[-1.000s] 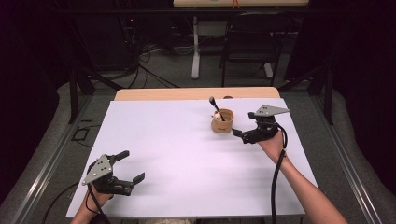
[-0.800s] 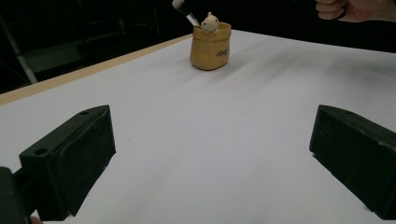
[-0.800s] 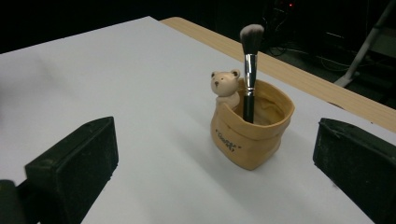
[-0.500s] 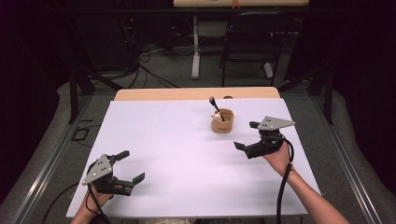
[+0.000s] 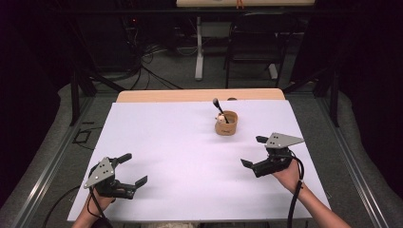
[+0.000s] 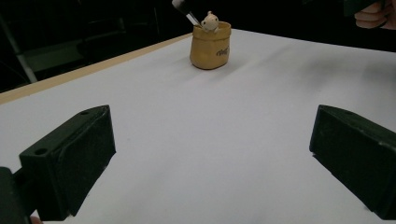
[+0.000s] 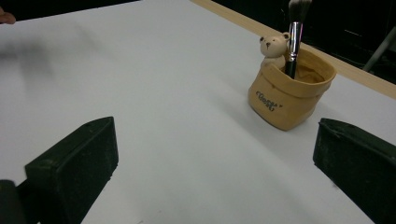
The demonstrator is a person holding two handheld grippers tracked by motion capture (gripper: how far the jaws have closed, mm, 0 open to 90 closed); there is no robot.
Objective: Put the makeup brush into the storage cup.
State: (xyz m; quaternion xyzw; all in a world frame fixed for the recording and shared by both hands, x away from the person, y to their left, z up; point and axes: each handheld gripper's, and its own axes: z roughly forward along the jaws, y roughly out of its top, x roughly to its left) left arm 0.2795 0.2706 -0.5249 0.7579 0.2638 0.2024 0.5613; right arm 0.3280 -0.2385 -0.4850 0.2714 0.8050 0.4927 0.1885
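A tan sack-shaped pot [image 5: 226, 124] stands upright on the white table cover, right of centre toward the far edge. A small bear figure [image 7: 273, 49] and a black-handled brush [image 7: 294, 32] stick out of it. My right gripper [image 5: 253, 151] is open and empty, held just above the cover, nearer to me than the pot and to its right. In the right gripper view the pot [image 7: 289, 95] is ahead, right of the gap between the jaws. My left gripper [image 5: 134, 169] is open and empty at the near left. The pot [image 6: 210, 46] is far ahead in its view.
The white cover [image 5: 180, 142] spans nearly the whole table, with a strip of bare wood [image 5: 199, 95] along the far edge. Behind the table are a dark chair [image 5: 249, 47], a desk leg [image 5: 198, 47] and floor cables. The person's right hand [image 6: 373, 11] shows far off.
My right gripper has drawn back from beside the pot toward the person and slightly right, staying open. The left gripper and the pot have not moved.
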